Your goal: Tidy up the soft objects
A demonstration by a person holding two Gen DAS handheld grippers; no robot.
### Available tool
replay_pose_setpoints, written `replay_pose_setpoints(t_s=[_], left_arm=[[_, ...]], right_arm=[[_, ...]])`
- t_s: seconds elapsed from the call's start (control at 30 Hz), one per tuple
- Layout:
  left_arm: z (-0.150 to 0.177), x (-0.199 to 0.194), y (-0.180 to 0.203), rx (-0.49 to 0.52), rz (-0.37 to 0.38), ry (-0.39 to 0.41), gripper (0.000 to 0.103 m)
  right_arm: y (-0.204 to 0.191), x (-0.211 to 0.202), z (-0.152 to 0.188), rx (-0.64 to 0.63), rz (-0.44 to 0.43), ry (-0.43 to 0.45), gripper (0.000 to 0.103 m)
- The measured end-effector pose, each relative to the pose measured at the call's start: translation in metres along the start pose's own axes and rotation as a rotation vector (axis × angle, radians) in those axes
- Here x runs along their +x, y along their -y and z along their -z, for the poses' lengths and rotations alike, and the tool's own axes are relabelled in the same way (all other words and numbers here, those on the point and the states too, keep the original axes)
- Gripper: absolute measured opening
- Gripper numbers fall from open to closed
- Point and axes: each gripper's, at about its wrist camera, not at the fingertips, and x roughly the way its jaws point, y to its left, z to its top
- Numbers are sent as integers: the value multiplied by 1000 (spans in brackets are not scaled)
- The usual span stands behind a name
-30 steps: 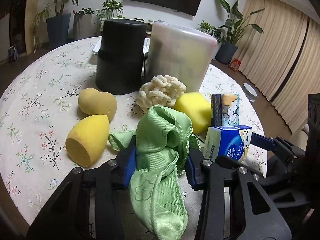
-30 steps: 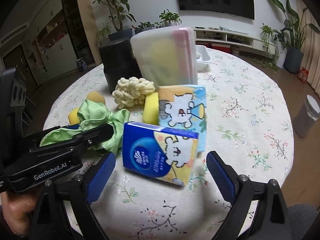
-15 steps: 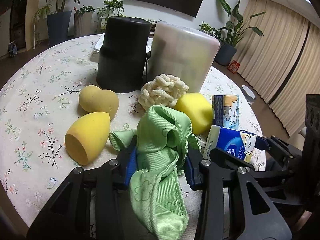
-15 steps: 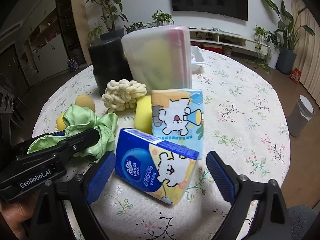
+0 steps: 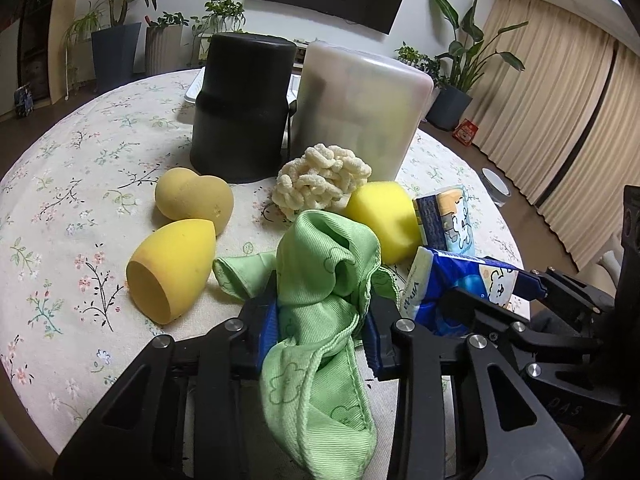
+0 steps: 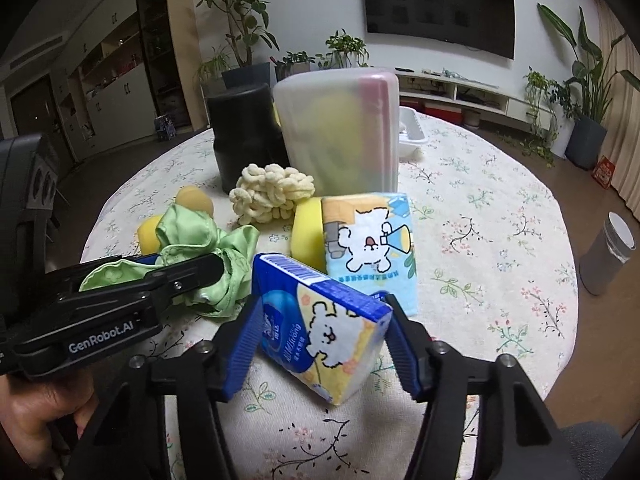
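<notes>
A green cloth (image 5: 328,272) is bunched between the pads of my left gripper (image 5: 322,312), which press on it while the jaws are still closing; its tail hangs down toward the camera. In the right wrist view the same cloth (image 6: 192,236) sits in the left gripper (image 6: 180,272) on the left. My right gripper (image 6: 322,312) is closing on a blue tissue pack (image 6: 320,328), with both pads against its sides and the pack tilted. That pack (image 5: 460,284) shows at the right of the left wrist view.
On the floral tablecloth (image 5: 80,152) lie two yellow makeup sponges (image 5: 172,268) (image 5: 196,200), a cream chenille bundle (image 5: 320,180), a yellow sponge (image 5: 380,216) and a light-blue cartoon tissue pack (image 6: 368,240). Behind stand a black container (image 5: 244,108) and a translucent one (image 5: 356,108).
The right jaws have narrowed from wide apart until both pads meet the blue tissue pack. The left jaws pinch the green cloth slightly tighter. Neither hand has shifted much.
</notes>
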Motion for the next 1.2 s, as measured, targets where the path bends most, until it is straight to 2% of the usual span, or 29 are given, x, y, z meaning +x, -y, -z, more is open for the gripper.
replay_pose_setpoints(t_s=[0.5, 0.8, 1.07, 1.2], left_arm=[[2, 0, 0, -3, 4, -2, 32], [4, 0, 0, -6, 12, -2, 32], [4, -1, 0, -3, 14, -2, 32], [4, -1, 0, -3, 13, -1, 32]], right_arm=[[-4, -19, -1, -40, -82, 36, 30], [-8, -23, 1, -45, -116, 38, 26], [-16, -2, 5, -48, -170, -39, 28], [-19, 1, 5, -68, -171, -38, 26]])
